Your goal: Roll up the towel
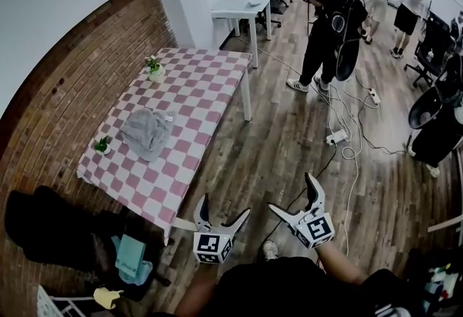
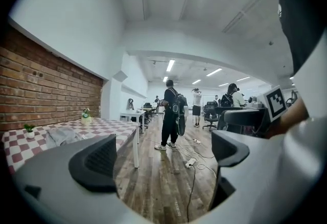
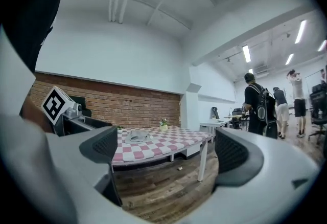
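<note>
On the checked table point(image 1: 199, 87) by the brick wall point(image 1: 79, 84), the grey towel point(image 1: 147, 132) lies crumpled, its edges hard for me to trace. My left gripper point(image 1: 225, 205) and right gripper point(image 1: 293, 192) hang over the floor point(image 1: 289, 142) well apart from it, jaws spread wide, nothing between them.

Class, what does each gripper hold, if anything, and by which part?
Nothing is held. The left gripper and the right gripper are both open and empty; the towel lies crumpled on the checked table, apart from both.
</note>
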The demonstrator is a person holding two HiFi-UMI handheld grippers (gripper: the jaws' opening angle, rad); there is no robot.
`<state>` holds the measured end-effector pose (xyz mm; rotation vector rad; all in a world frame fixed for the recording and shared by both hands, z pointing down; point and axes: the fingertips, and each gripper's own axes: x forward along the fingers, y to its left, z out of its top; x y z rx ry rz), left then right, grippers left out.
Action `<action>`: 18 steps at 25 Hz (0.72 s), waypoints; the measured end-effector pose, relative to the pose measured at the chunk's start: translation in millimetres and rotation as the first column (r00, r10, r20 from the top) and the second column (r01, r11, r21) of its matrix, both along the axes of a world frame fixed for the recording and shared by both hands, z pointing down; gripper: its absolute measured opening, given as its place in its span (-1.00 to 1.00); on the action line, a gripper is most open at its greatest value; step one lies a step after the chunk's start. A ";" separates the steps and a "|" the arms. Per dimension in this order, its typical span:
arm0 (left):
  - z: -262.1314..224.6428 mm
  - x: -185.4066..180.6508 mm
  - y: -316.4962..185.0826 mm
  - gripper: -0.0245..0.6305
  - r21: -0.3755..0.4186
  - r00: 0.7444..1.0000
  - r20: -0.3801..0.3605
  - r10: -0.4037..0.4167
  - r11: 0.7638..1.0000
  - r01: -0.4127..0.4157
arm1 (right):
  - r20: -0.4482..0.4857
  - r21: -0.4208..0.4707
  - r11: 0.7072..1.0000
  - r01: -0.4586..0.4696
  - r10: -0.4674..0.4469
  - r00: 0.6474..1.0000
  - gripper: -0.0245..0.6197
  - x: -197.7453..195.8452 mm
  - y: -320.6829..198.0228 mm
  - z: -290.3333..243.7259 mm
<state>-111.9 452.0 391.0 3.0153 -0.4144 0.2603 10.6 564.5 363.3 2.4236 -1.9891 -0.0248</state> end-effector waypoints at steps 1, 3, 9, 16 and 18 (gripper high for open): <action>-0.1 6.2 -6.0 0.82 0.005 1.000 0.002 -0.020 1.000 0.020 | -0.004 -0.003 1.000 0.021 -0.021 1.000 0.84 8.6 -8.0 1.4; 0.9 15.5 -17.8 0.82 0.016 0.998 0.009 -0.057 0.998 0.057 | -0.026 -0.010 0.998 0.062 -0.062 0.998 0.84 23.3 -24.0 4.5; 11.4 21.1 -49.4 0.82 0.026 0.989 0.046 -0.143 0.989 0.142 | -0.001 -0.008 0.987 0.161 -0.161 0.987 0.84 46.0 -68.6 16.4; 25.3 12.4 -85.7 0.76 0.019 0.974 0.077 -0.215 0.977 0.214 | 0.038 -0.021 0.966 0.259 -0.258 0.965 0.84 40.8 -121.5 31.6; 28.1 9.2 -101.4 0.75 0.021 0.969 0.081 -0.233 0.972 0.232 | 0.038 -0.025 0.959 0.281 -0.280 0.959 0.84 38.5 -140.3 35.1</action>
